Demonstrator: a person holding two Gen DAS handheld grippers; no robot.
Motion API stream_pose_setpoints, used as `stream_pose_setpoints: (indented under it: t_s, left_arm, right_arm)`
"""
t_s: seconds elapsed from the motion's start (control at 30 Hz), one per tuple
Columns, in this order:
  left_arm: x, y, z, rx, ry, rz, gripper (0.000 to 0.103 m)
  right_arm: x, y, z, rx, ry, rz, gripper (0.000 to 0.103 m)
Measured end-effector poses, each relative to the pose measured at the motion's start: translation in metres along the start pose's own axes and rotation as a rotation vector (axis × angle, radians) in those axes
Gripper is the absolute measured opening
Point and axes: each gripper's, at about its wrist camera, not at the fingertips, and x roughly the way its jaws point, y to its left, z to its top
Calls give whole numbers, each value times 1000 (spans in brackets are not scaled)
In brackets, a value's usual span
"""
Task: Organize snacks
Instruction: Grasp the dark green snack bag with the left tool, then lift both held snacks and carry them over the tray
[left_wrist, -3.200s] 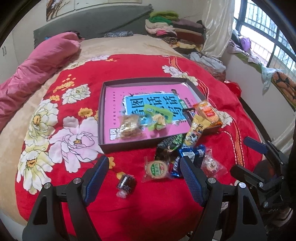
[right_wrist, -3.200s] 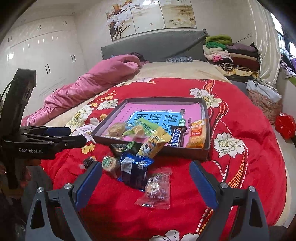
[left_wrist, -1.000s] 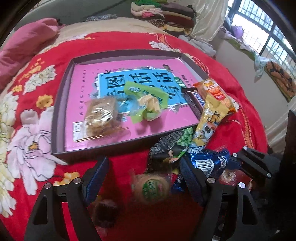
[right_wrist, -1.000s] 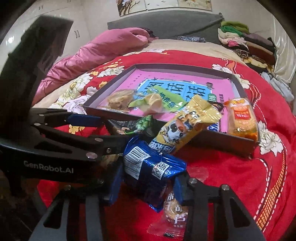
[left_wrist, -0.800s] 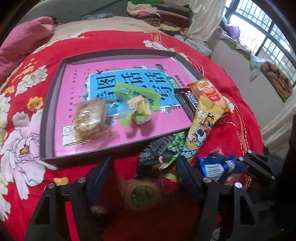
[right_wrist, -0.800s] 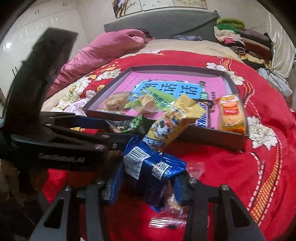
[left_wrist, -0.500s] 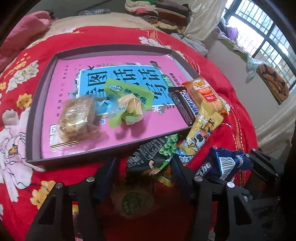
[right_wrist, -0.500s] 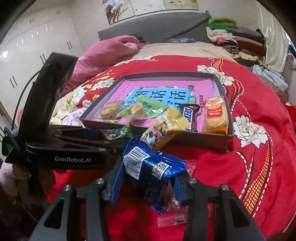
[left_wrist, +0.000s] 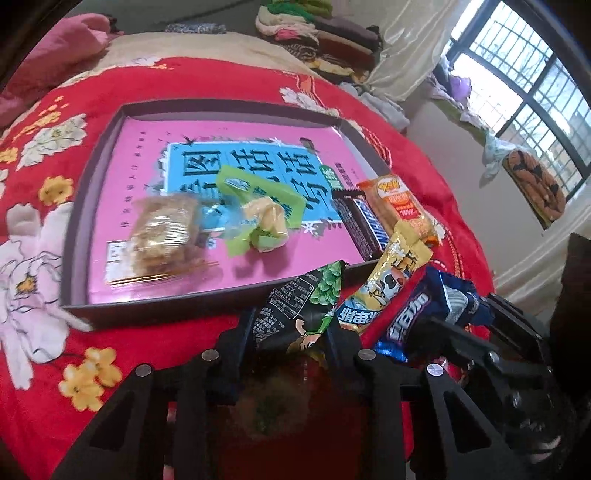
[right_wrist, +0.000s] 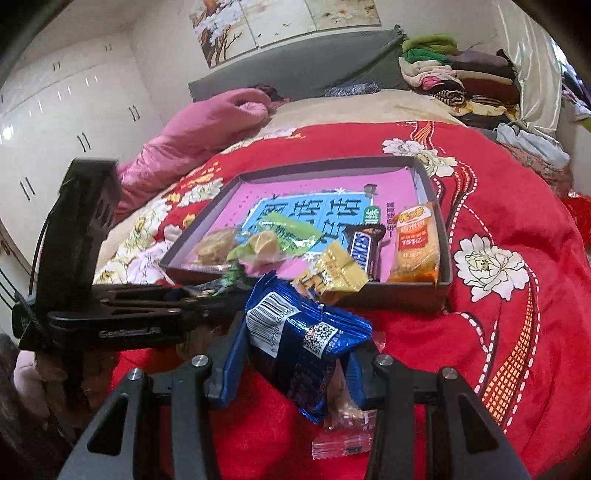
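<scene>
right tongs (right_wrist: 291, 363) clamp blue snack pack (right_wrist: 303, 332), held above red bedspread (right_wrist: 517, 314) near tray (right_wrist: 441, 284). left view alone shows left tongs (left_wrist: 288, 332) gripping black-green packet (left_wrist: 299, 310).

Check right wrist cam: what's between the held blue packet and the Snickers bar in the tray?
In the right wrist view, the yellow snack packet lies between the blue packet and the Snickers bar, propped over the tray's near wall.

I count one tray (right_wrist: 445, 273), four snacks lying inside it, one yellow packet (right_wrist: 334, 273) leaning on its rim, one blue packet (right_wrist: 295, 343), one dark green-printed packet (left_wrist: 299, 310), and one clear-wrapped sweet (right_wrist: 343, 435) on the bed.
</scene>
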Motion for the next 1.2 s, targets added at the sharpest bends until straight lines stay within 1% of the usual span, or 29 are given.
stream_pose_setpoints:
  t_s: [0.13, 0.3, 0.33, 0.4, 0.43, 0.53, 0.73, 0.97, 1.2]
  left_arm:
    - [-18, 7, -1, -27, -28, 6, 35]
    - [-34, 12, -3, -44, -42, 34, 33]
    - [-37, 12, -3, -48, -49, 40, 31]
    - [-45, 14, -1, -53, -65, 52, 23]
    - [-48, 14, -1, -57, -71, 55, 23]
    - [-55, 14, 1, -56, -83, 69, 23]
    - [-53, 7, 4, -51, -79, 82, 22]
    - [-68, -5, 9, -35, -112, 77, 22]
    - [-76, -21, 19, -11, -130, 84, 22]
  right_arm:
    - [-3, -3, 2, 17, -16, 10, 46]
    - [-6, -3, 4, 16, -37, 12, 46]
    - [-7, -3, 5, 19, -43, 17, 46]
    - [-10, -2, 6, 15, -55, 19, 46]
    - [-10, -2, 6, 13, -59, 19, 46]
    - [-13, -1, 8, 7, -72, 19, 46]
    - [-17, 0, 10, -10, -89, 2, 46]
    - [-26, -5, 15, 3, -124, 1, 46]
    - [-39, -13, 22, 25, -171, 6, 46]
